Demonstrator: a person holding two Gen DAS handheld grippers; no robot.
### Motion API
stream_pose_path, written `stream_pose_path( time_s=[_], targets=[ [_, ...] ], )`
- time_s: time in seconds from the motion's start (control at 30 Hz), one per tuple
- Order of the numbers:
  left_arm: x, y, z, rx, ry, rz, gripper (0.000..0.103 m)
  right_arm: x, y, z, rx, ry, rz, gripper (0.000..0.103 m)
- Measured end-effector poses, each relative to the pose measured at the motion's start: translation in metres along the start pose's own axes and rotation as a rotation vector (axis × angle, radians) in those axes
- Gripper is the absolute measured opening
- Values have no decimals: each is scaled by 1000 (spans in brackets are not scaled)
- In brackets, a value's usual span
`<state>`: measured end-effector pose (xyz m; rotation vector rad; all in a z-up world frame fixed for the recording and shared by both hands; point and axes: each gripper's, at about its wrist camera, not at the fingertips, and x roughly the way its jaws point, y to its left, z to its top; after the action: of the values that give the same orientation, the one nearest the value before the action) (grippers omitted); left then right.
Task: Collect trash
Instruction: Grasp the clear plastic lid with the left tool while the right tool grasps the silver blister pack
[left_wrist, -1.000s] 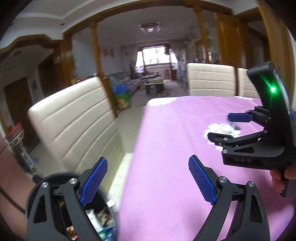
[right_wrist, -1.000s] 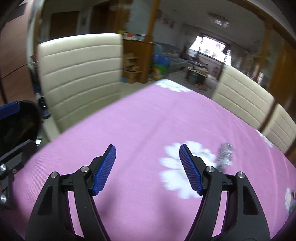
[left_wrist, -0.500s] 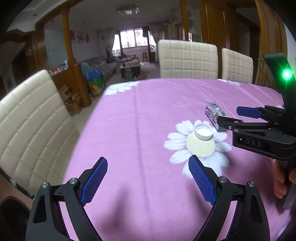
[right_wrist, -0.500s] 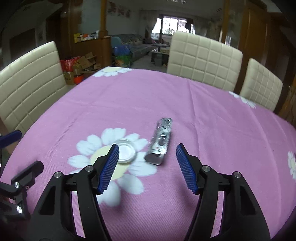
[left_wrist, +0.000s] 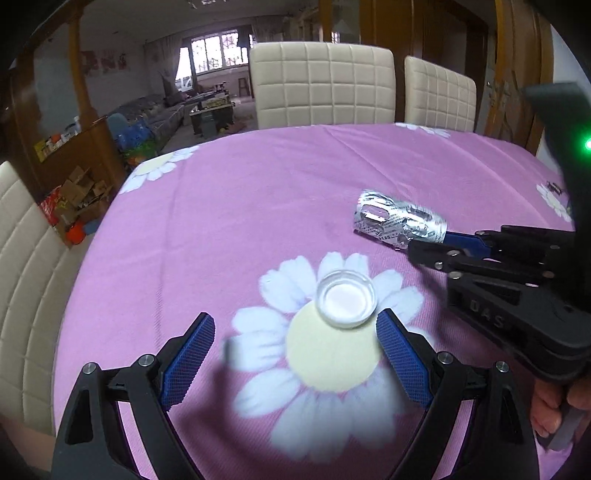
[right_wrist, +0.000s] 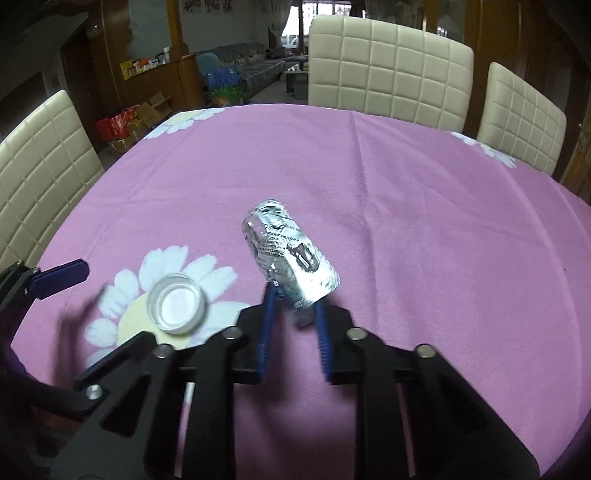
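Observation:
A crumpled silver foil blister pack lies on the pink flowered tablecloth. My right gripper has its jaws closing on the pack's near end, and the blue pads press on it; the pack looks bent upward. In the left wrist view the same pack sticks out from the right gripper. A small clear round cap sits on a white daisy print. My left gripper stands open just short of the cap, with nothing between its fingers; the cap is close to its right fingertip.
Cream padded chairs stand at the far side of the table, another chair at the left. The table's left edge drops to a floor with boxes. A hand holds the right gripper's handle.
Both grippers came forward and down over the table. The right gripper went from open around the foil pack to closed on its near end. The left now sits close to the cap.

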<state>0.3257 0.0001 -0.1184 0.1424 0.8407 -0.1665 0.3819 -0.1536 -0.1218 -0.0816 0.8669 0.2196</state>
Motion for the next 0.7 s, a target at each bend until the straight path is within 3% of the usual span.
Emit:
stream_pose_path(
  time_s=[0.2,0.33,0.4,0.47,0.5,0.7],
  targets=[
    [24,-14,14,13,62,15,89,-10,0,-1,-30,-24,-22,9],
    [25,-12,17,-3,59,19,87,-10,1,-1,-34,-25,-19,8],
    [22,-12,16,3,50,16,77,-11,1,-2,-36,-25,-11,7],
    [19,-11,16,-4,48,-20,47,-13,0,-2,-33,-28,-9,6],
    [16,-10,15,-11,49,-24,38,-15,0,-3,-33,-30,-6,6],
    [-10,-2,5,3,0,16,39,-29,11,-4,-68,-54,12,6]
  ],
)
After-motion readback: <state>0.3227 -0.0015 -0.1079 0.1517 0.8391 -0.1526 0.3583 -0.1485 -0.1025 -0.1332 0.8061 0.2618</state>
